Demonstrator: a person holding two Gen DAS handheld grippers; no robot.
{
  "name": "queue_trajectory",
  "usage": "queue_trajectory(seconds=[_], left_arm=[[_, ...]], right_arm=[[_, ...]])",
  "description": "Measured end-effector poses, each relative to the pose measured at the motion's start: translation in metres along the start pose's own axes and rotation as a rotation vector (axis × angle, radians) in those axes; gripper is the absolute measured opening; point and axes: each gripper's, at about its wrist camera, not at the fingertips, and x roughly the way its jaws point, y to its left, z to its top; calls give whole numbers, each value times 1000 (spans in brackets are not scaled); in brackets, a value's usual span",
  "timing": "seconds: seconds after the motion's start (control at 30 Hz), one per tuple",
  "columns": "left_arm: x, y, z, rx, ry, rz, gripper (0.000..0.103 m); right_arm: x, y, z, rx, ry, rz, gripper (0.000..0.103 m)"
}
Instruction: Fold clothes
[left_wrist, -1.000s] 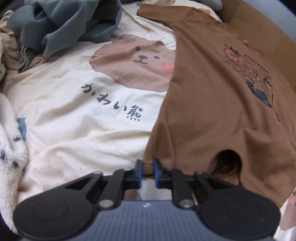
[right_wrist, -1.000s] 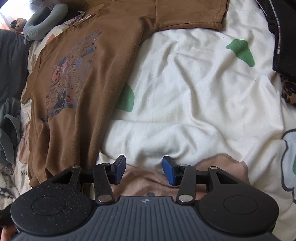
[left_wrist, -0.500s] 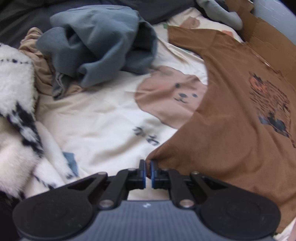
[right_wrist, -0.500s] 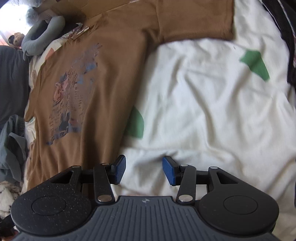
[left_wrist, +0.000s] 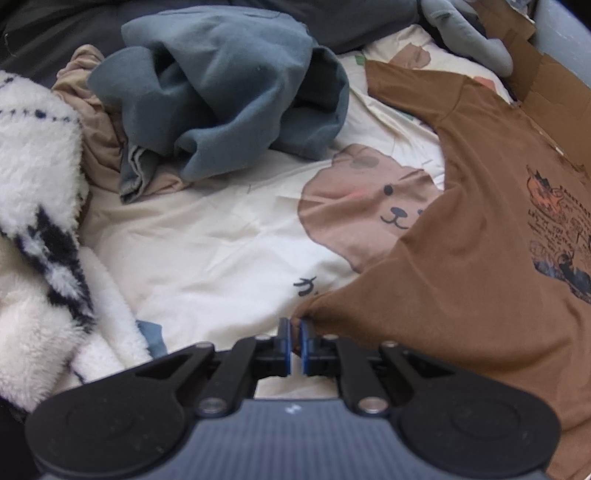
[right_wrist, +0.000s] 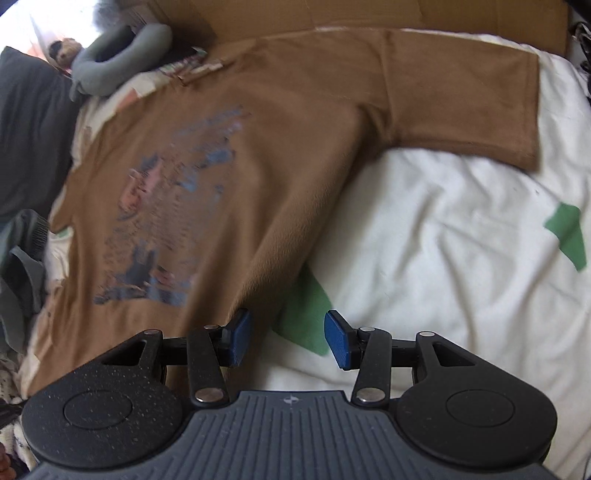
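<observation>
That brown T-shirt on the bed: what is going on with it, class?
A person is folding clothes with hand-held tongs. The left tongs are shut on a corner of the brown T-shirt, which lies spread on the cream bedsheet. The right tongs are open and empty beside its other edge. A blue-grey garment lies crumpled nearby.

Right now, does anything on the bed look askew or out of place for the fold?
Yes. The brown T-shirt is not lying flat: the left gripper pinches one corner, so the cloth is drawn to a point. A blue-grey garment lies crumpled beside it. The right gripper is open, holding nothing.
</observation>
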Motion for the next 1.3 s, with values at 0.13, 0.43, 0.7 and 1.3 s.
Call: queue_trajectory(seconds=[0.13,0.43,0.7,1.3], left_arm=[[6,-1,1,11,8,2,5],[10,-3,-1,28,13,6,5],[5,-1,2,24,3,-7,5],[-6,-1,6,23,-18,-19,5]], right_arm=[[9,1,4,1,-1,19,51],[36,18,14,-50,9,39,51],[17,-6,7,74,42,89,49],[-17,-6,-58,-78,51,30,49]])
